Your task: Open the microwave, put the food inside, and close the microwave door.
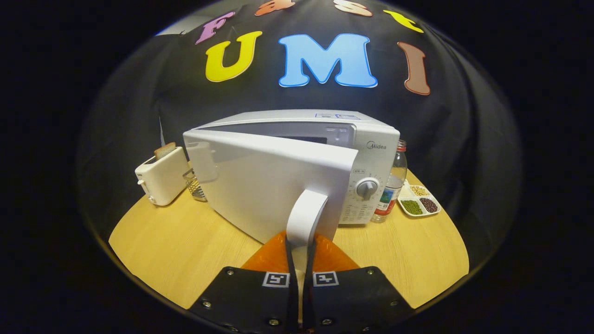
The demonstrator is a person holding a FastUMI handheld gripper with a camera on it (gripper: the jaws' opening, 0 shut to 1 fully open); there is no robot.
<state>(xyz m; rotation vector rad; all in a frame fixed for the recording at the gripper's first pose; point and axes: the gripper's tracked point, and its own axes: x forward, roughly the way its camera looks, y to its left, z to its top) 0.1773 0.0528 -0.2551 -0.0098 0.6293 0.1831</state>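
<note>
The gripper [300,253] is clamping the white door handle [305,215], both fingers pressing its sides (the handle running upright between them). The microwave door [260,185] is standing partly open, swinging out toward the near side from its left hinge. Behind it the microwave [371,153] is sitting on the round wooden table [176,250], its dial [367,188] showing right of the door. Left, a toaster [160,178] is holding a slice; right, a bottle [392,185] and a divided dish of beans [419,200] are resting near the far edge.
</note>
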